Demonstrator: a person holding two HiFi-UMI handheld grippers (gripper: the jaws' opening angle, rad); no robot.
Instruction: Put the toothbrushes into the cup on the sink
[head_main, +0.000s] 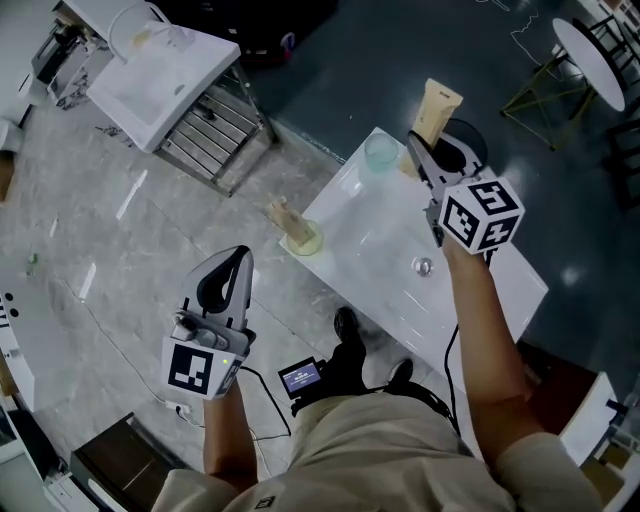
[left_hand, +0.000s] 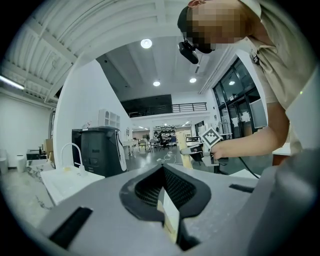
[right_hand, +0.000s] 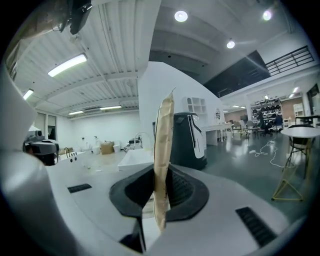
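Above the sink (head_main: 380, 255), right claw (right_hand: 160, 187) clamps a flat tan toothbrush packet (head_main: 437, 108); left claw (head_main: 238, 260) closed

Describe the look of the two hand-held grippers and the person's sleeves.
Both the left hand-held gripper and right hand-held gripper are grey with black-lined jaws, each carrying a white cube with black square markers. Black cables trail from them. The person wears a beige short-sleeved shirt.

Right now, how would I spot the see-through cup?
Find the white sink top. At its far corner, next to the right gripper, stands the see-through cup. Unlike the yellowish cup at the left edge, which has a tan packet sticking up, it is pale, clear and looks empty.
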